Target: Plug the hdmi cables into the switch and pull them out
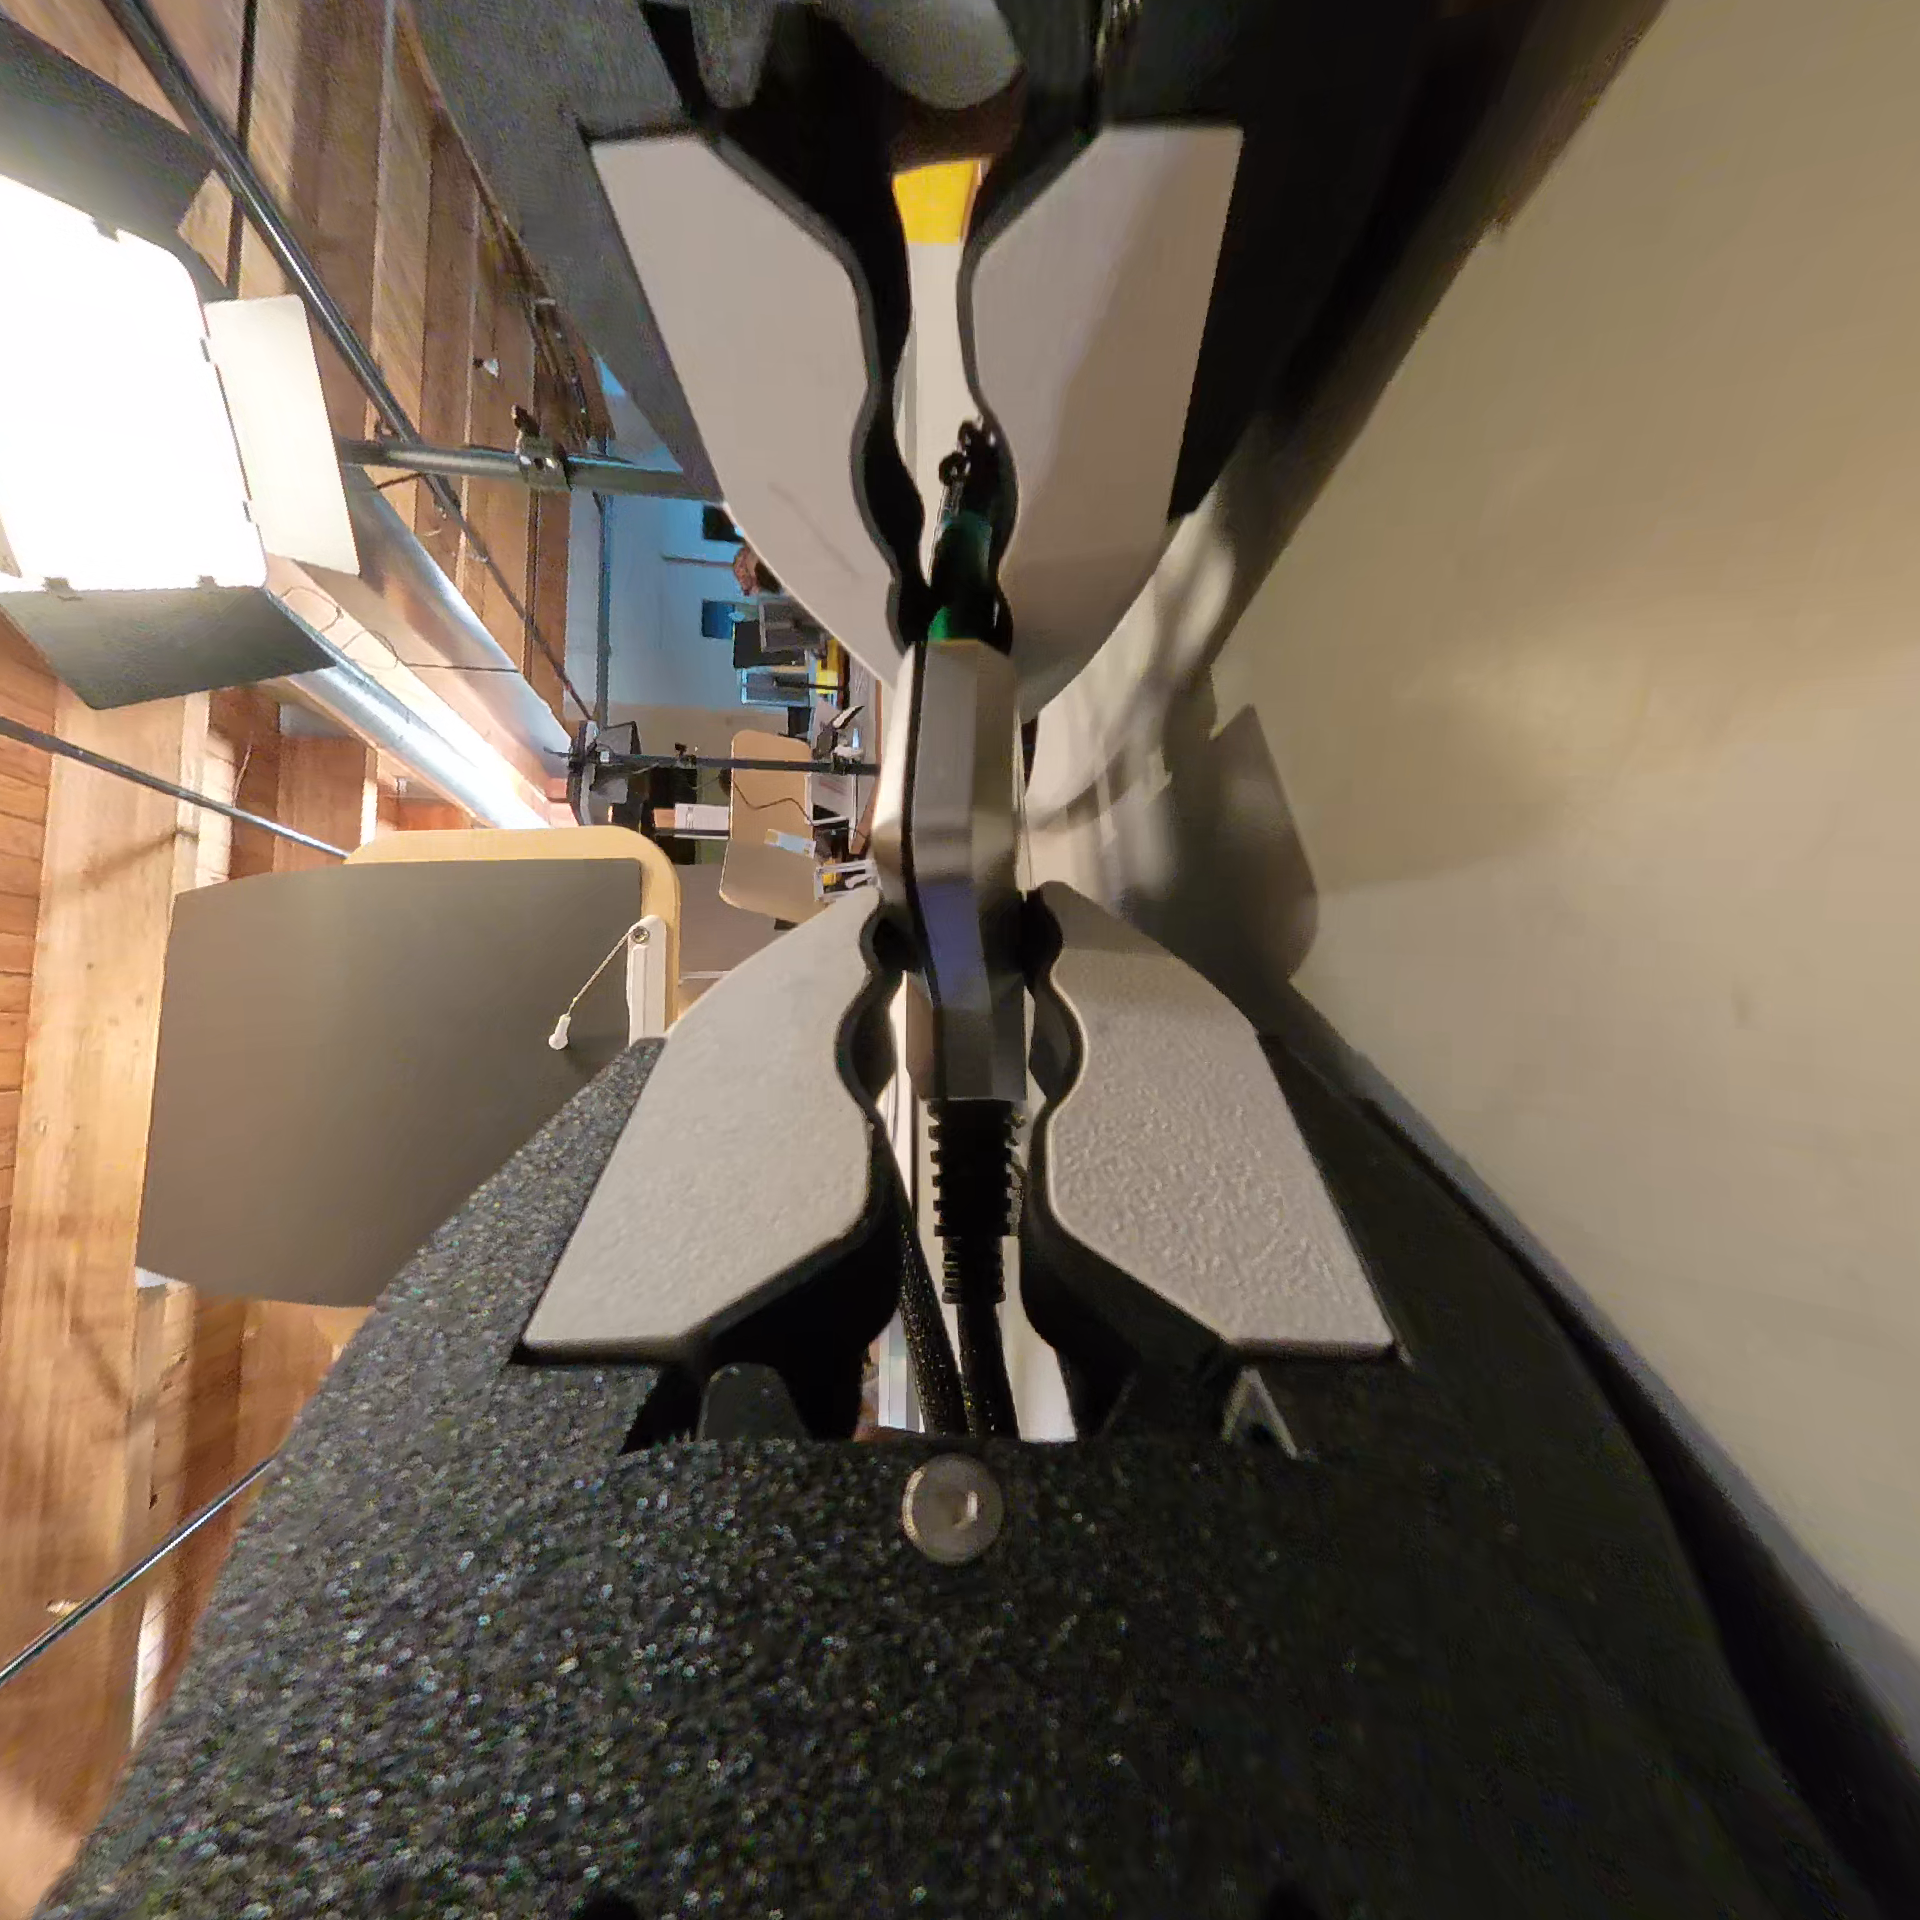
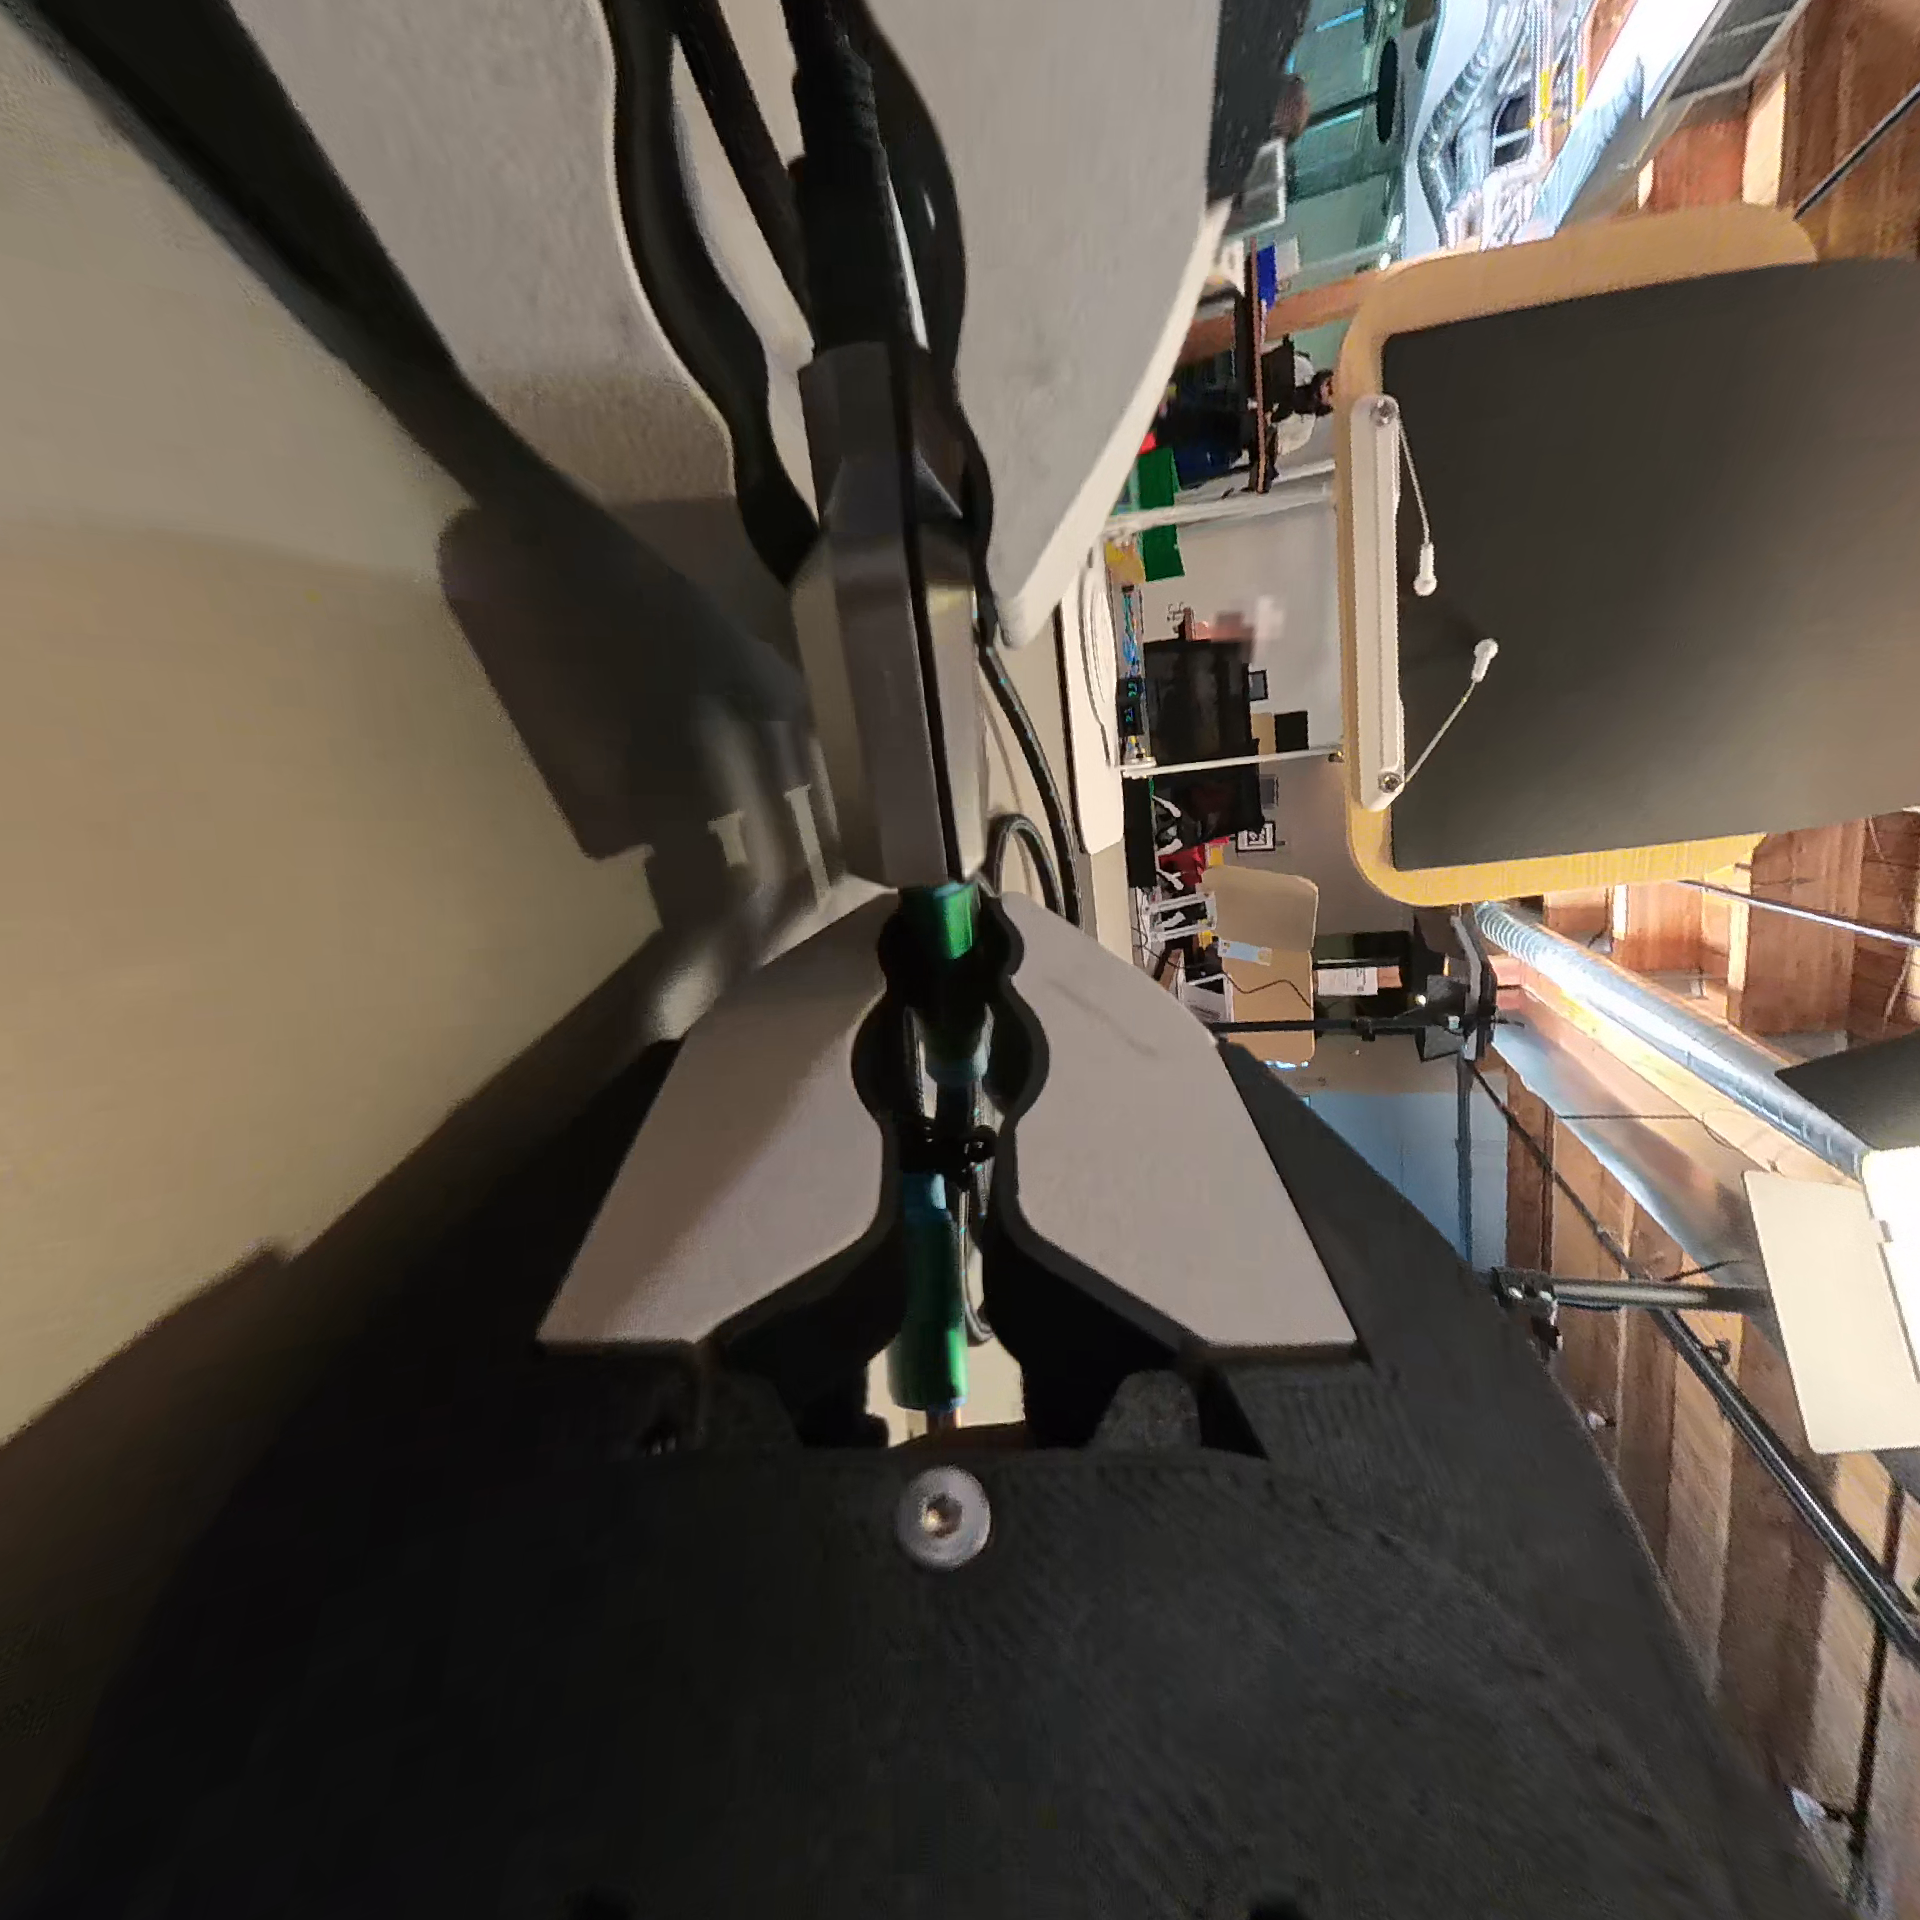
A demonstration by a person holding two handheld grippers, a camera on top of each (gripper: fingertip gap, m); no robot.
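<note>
The left gripper [image 1: 956, 925], nearest the lens in the left wrist view with its grainy black body filling the foreground, is clamping its two pale fingers [image 1: 748, 1122] against the sides of a grey metal housing [image 1: 951, 790]. A ribbed black strain relief [image 1: 971, 1174] and a black braided cable [image 1: 982, 1361] are running back from that housing between the fingers. I cannot tell whether the housing is a plug shell or the switch itself.

Facing it tip to tip, the right gripper [image 2: 940, 920] is pinching a green connector [image 2: 948, 904] that is touching the far end of the housing. A green cable [image 2: 930, 1340] is trailing back between its fingers toward the camera. How deep the connector is sitting in the housing is hidden by the fingertips.

Both views are rolled sideways. The whole chain is hanging just beside the cream tabletop [image 1: 1558, 623], not touching it, and is casting a blurred shadow [image 2: 582, 644] on it. Which edge is closest cannot be told. A thin black cable [image 2: 1039, 769] is looping on the tabletop behind the housing.

A dark panel with a light wooden rim [image 1: 395, 1081] is standing in the room beyond.
</note>
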